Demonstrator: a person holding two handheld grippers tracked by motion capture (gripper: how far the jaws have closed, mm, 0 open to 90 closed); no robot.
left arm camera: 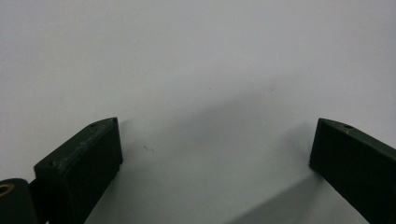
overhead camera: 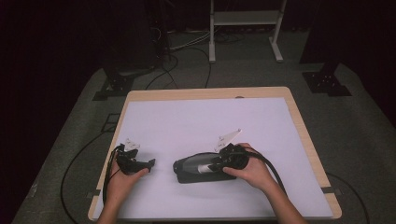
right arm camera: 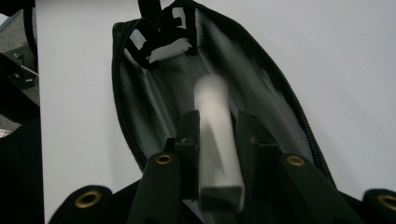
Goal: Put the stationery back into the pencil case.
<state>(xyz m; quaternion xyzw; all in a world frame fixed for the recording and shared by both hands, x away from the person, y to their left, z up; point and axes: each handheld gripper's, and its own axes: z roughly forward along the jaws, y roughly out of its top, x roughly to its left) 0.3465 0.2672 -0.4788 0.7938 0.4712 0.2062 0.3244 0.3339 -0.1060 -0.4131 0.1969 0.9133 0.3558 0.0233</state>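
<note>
White bar [right arm camera: 217, 140] between right claw [right arm camera: 218, 133] jaws

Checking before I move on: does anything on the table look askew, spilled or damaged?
Nothing stands out. The open black pouch lies flat on the white table, the right gripper holds a white stick inside it, and the left gripper rests open, apart.

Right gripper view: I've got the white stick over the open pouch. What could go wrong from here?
1. The right gripper grips the white stick only near one end; it could tilt or slip.
2. The black pouch lies loose on the white table, and the left gripper sits open and apart from it, so the pouch may slide when pushed.
3. The stick could catch on the zipper edge.
</note>
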